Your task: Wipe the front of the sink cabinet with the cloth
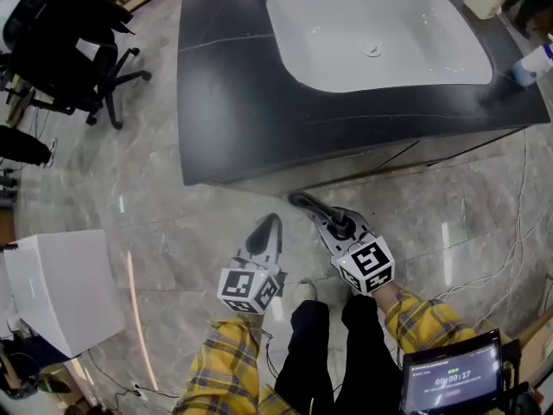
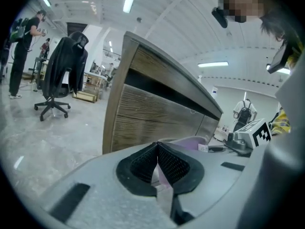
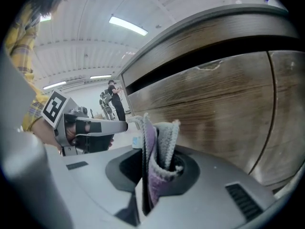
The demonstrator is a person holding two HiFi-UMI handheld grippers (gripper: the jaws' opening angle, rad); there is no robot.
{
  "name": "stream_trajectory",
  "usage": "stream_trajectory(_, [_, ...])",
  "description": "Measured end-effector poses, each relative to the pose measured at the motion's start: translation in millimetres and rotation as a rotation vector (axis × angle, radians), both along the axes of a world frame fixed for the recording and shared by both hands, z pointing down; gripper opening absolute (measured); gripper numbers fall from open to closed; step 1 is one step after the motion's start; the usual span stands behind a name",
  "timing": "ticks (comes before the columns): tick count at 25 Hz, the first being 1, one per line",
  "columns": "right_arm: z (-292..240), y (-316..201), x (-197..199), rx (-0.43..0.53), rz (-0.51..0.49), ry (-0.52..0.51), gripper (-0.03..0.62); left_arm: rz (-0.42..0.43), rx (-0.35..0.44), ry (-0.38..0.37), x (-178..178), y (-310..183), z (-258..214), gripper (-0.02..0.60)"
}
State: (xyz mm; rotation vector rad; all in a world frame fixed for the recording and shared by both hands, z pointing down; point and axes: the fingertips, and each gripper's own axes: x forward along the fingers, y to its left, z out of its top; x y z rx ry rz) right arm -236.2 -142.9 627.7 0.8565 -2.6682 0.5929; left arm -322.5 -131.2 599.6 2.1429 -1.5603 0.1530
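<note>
Fingers (image 3: 125, 171) of the right gripper (image 3: 155, 162) were clamped on the folded purple-grey cloth (image 3: 161, 147). It stood up between them, close to the wooden front of the sink cabinet (image 3: 214, 104); contact could not be told. The left gripper (image 2: 157, 168) hung just beside, jaws pressed together and empty. A dark countertop (image 1: 233, 85) held the white basin (image 1: 346, 24) above the marble floor (image 1: 173, 223).

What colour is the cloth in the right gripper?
Purple and grey. The cloth shows best in the right gripper view.
</note>
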Motion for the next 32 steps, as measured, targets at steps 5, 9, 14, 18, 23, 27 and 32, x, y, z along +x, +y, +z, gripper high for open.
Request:
stream_trajectory(5, [17,3,-38,-0.004,-0.02,-0.004,0.043,-0.048,-0.012,0.002,-34,5,17,0.006])
stream_trajectory(9, [26,5,-63,0.012,-0.058,0.011,0.044,-0.08,-0.013,-0.002,-48,4,26,0.006])
stream_trajectory(14, [29,6,-82,0.084,-0.123,0.067,0.043,-0.109,-0.004,0.001,-53,3,26,0.006])
stream_trajectory(18, [28,5,-81,0.127,-0.14,0.096,0.043,-0.137,0.009,-0.004,-52,4,20,0.006])
stream_trajectory(23, [33,-8,-64,0.156,-0.081,0.105,0.044,-0.146,0.02,-0.015,-49,3,25,0.006])
stream_trajectory(27, [39,-26,-43,0.161,-0.015,0.093,0.044,-0.132,0.022,-0.016,-40,-8,36,0.006])
stream_trajectory(32, [47,-45,-4,0.154,0.027,0.087,0.043,-0.088,0.025,-0.008,1,-28,44,0.006])
